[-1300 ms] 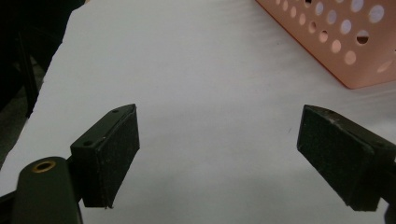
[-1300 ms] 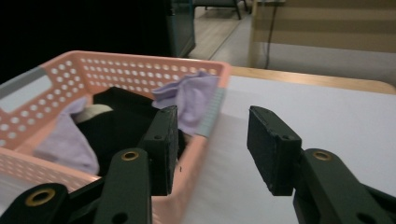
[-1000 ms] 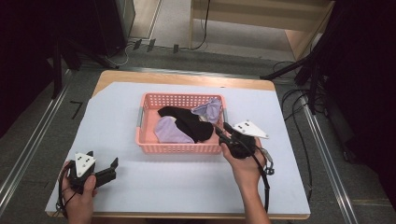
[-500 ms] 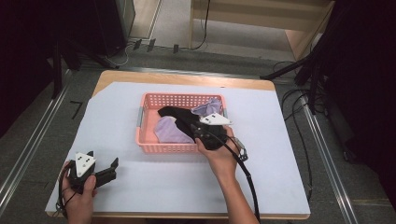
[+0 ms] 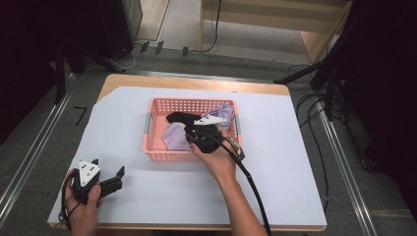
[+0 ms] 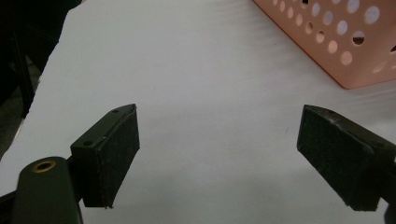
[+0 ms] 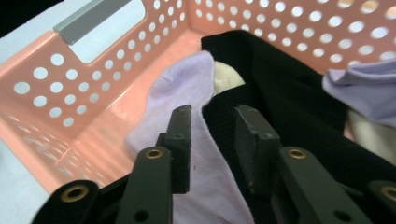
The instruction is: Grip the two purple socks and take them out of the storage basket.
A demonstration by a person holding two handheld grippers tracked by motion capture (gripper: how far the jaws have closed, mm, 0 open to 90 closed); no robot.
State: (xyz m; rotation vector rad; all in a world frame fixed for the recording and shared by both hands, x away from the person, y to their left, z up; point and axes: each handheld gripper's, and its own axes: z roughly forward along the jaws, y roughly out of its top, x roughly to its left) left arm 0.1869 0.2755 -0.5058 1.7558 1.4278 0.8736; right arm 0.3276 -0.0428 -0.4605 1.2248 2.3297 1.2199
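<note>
Laundry sits in a pink basket (image 5: 156, 119) in the middle of a table covered with a white sheet (image 5: 295, 162): a lilac cloth (image 7: 196, 140) on the near left side, a black garment (image 7: 299, 102) across the middle, and another lilac piece (image 5: 223, 111) toward the far right corner. The right gripper (image 7: 212, 135) reaches down into the basket from the near side, its jaws only narrowly apart with the edge of the black garment between them, right where it overlaps the lilac cloth; whether the pads actually pinch it I cannot tell. The left gripper (image 5: 114, 180) rests low over the bare sheet near the table's front left corner, well apart from the basket, its jaws spread wide and holding nothing.
</note>
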